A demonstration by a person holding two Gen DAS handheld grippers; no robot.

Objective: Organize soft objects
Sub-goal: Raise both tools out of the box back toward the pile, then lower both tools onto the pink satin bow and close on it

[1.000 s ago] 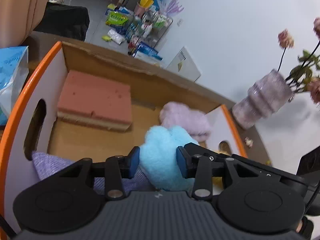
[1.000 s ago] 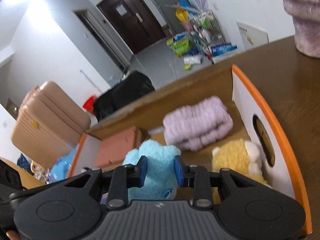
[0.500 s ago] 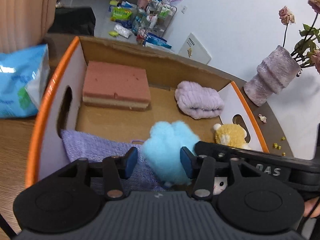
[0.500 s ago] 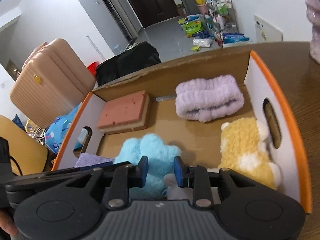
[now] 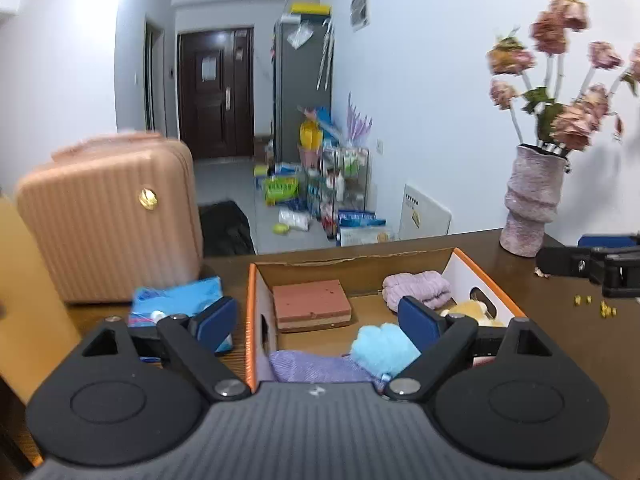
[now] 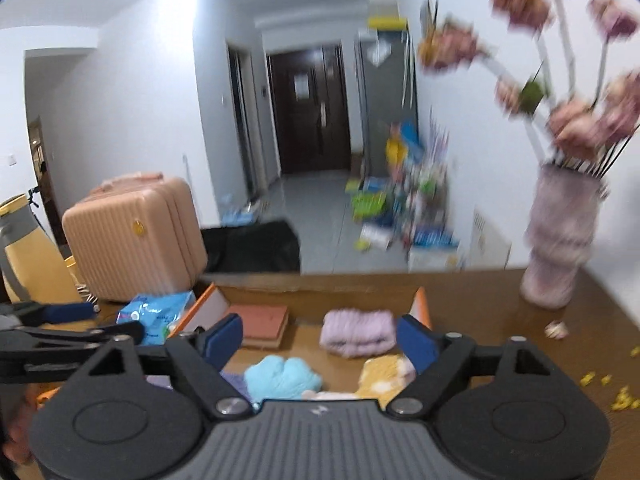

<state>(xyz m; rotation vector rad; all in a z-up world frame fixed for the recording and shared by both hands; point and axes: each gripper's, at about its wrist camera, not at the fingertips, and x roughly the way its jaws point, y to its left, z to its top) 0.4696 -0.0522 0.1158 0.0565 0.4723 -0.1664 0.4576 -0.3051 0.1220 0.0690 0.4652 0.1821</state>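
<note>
An orange-rimmed cardboard box (image 5: 251,312) sits on the brown table. Inside lie a pink sponge (image 5: 311,303), a lilac rolled towel (image 5: 418,287), a yellow plush (image 5: 472,312), a light blue plush (image 5: 384,350) and a purple cloth (image 5: 316,367). My left gripper (image 5: 318,322) is wide open and empty, held back above the box's near edge. My right gripper (image 6: 320,338) is also wide open and empty, above the box (image 6: 421,306); below it lie the blue plush (image 6: 282,376), the yellow plush (image 6: 384,374), the towel (image 6: 358,332) and the sponge (image 6: 262,320).
A blue tissue pack (image 5: 176,300) lies left of the box. A pink suitcase (image 5: 108,216) stands behind it. A lilac vase (image 5: 530,204) with dried flowers stands at the back right of the table, with yellow crumbs (image 5: 596,306) near it.
Both grippers opened wide and let go of the blue plush, which now lies in the box. Both have pulled back and tilted up, so the room shows.
</note>
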